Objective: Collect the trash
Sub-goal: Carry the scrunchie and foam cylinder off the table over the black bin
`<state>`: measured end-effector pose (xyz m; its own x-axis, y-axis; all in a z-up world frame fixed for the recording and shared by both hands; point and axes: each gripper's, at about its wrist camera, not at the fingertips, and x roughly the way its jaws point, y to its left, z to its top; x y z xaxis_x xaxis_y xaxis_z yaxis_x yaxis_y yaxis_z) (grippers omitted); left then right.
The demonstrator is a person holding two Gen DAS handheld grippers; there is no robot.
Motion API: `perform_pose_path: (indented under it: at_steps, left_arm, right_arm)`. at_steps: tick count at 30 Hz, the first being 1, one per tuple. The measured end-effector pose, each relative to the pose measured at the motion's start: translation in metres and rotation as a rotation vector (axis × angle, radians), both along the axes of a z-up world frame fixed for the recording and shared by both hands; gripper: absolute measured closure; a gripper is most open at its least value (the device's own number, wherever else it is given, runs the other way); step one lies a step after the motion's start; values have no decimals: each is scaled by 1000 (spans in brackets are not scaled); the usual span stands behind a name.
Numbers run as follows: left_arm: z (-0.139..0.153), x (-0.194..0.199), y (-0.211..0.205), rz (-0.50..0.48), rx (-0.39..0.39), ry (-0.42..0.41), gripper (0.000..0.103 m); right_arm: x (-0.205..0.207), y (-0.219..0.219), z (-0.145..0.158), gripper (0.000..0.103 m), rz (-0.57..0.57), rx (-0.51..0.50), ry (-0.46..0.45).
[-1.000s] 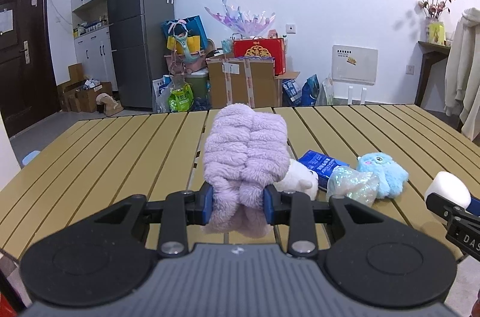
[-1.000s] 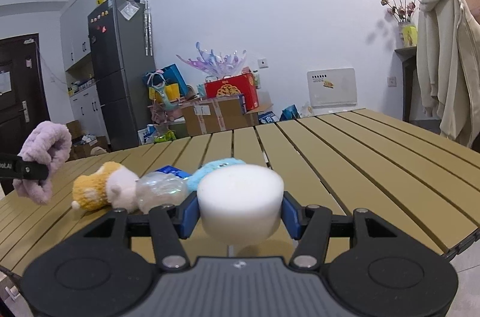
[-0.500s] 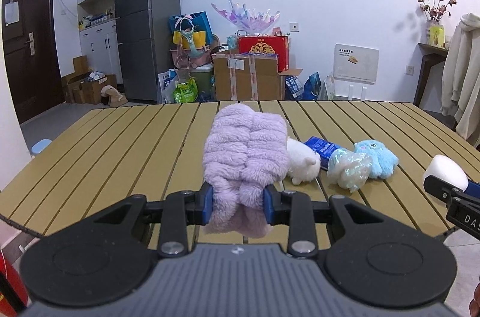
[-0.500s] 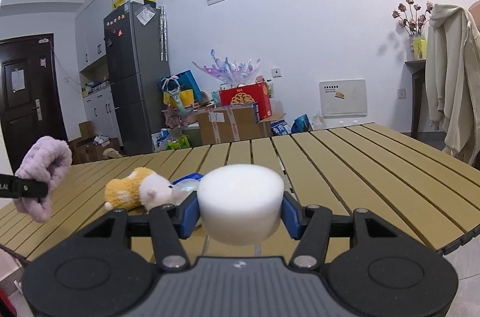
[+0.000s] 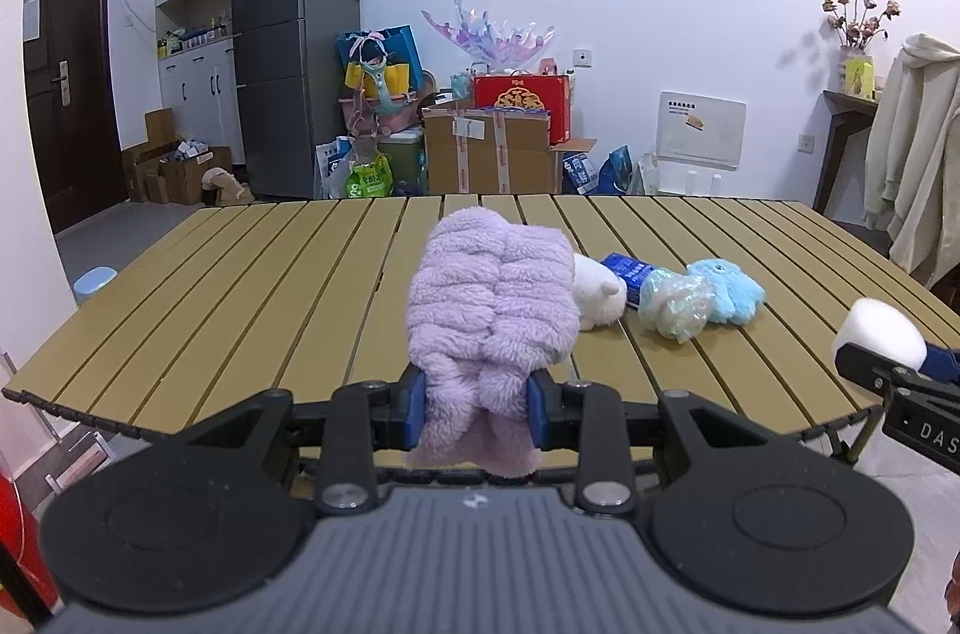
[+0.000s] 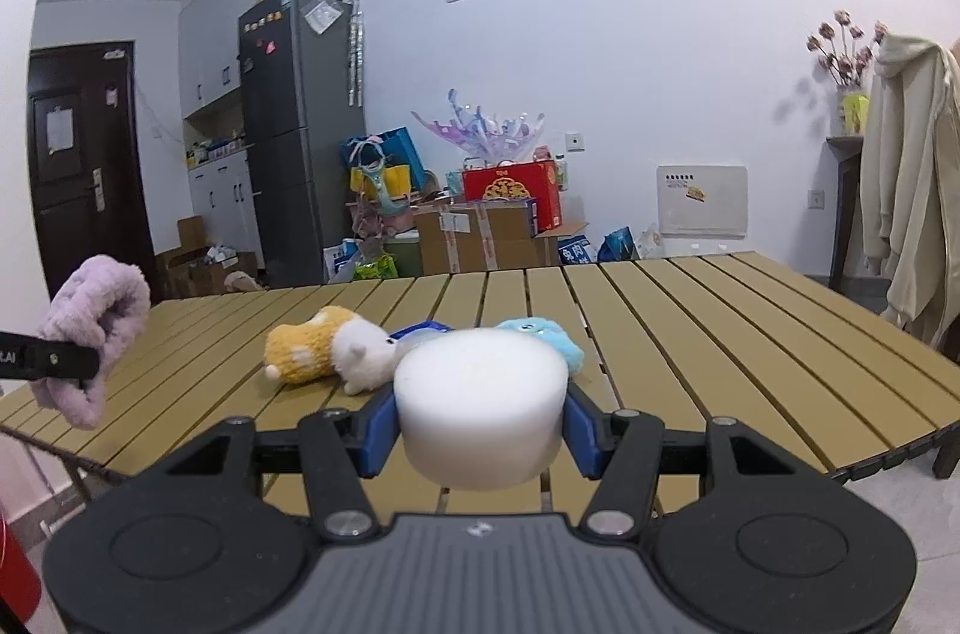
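Left gripper (image 5: pixel 477 409) jaws pinch purple fuzzy cloth (image 5: pixel 489 298); right gripper (image 6: pixel 480 430) jaws pinch white foam puck (image 6: pixel 480 412). Keep both squeezes firm, carry clear of the surface (image 5: pixel 240 286).

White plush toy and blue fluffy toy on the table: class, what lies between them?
In the left wrist view, a blue packet and a crinkly iridescent wrapper lie between the white plush toy and the blue fluffy toy.

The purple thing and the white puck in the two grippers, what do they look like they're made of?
Purple thing: soft plush or fleece, judging by its fuzzy ribbed pile, matte, bunching where the left gripper pinches it.
White puck: probably foam or sponge; matte, finely grainy surface with soft rounded edges, held between the right gripper pads. It could be another light material; the look alone leaves that open.
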<state>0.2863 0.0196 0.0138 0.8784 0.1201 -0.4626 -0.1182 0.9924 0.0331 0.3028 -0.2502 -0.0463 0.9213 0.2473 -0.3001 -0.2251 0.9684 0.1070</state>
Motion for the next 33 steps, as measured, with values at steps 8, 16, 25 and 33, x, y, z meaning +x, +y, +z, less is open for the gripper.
perform_pose_path:
  at_steps: [8,16,25,33]
  left_arm:
    - [-4,-35,0,-14,-8,12,71]
    - [-18,-63,4,-19,-19,42,71]
    - [-39,-88,12,-22,-27,83,71]
    - [-64,-105,13,-23,-29,129,71]
  right_arm:
    - [-37,14,14,47,46,-49,-9]
    - [-69,28,15,47,88,-83,22]
    - [-96,41,1,47,134,-125,83]
    - [-115,56,-21,47,174,-161,153]
